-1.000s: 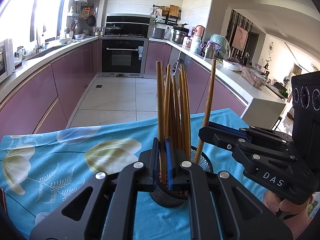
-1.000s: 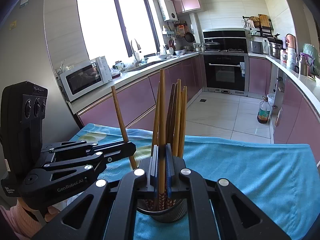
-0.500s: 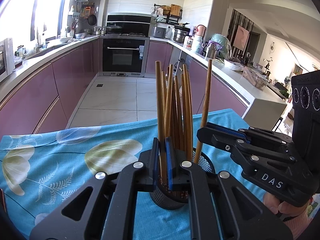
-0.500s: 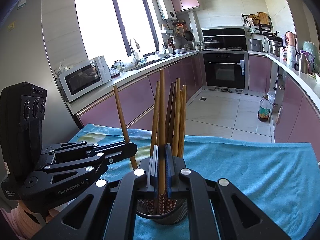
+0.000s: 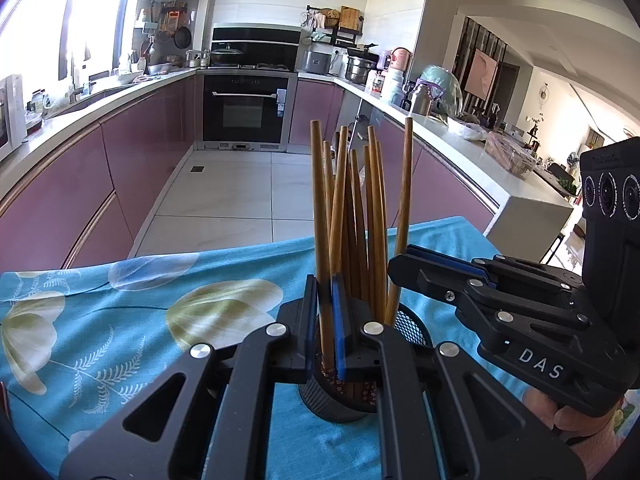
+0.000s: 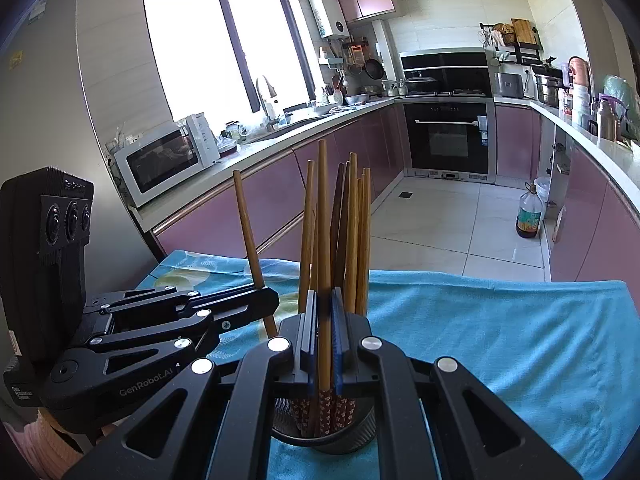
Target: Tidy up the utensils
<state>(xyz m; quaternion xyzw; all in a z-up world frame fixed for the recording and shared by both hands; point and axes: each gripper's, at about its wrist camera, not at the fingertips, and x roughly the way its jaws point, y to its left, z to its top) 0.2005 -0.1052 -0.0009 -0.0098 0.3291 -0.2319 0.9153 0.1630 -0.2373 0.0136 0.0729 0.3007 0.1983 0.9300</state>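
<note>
The left gripper (image 5: 325, 320) has its blue-lined fingers (image 5: 339, 320) clenched on a single wooden chopstick (image 5: 320, 220), which stands nearly upright between them, its lower end reaching down into the black mesh holder (image 5: 332, 404) directly below the fingers. The right gripper (image 6: 325, 336) is likewise clamped on one chopstick (image 6: 323, 240), held upright with its patterned tip inside the same holder (image 6: 324, 436).

Just beyond both pairs of fingers, a bundle of other chopsticks (image 5: 362, 208) stands in the holder, leaning slightly apart at the tops. In the left wrist view the right gripper (image 5: 400, 268) comes in from the right, its fingertips against a chopstick (image 5: 404, 200) that leans outward over the holder's rim. In the right wrist view the left gripper (image 6: 268, 300) reaches in from the left with its chopstick (image 6: 248, 232) tilting away to the left.

The holder sits on a tabletop covered with a blue flowered cloth (image 5: 120, 320), which spreads to either side of the fingers. Whether the two gripped chopsticks touch the holder's bottom is hard to judge, since the fingers block that spot. A hand (image 5: 560, 412) shows under the right gripper's body.
</note>
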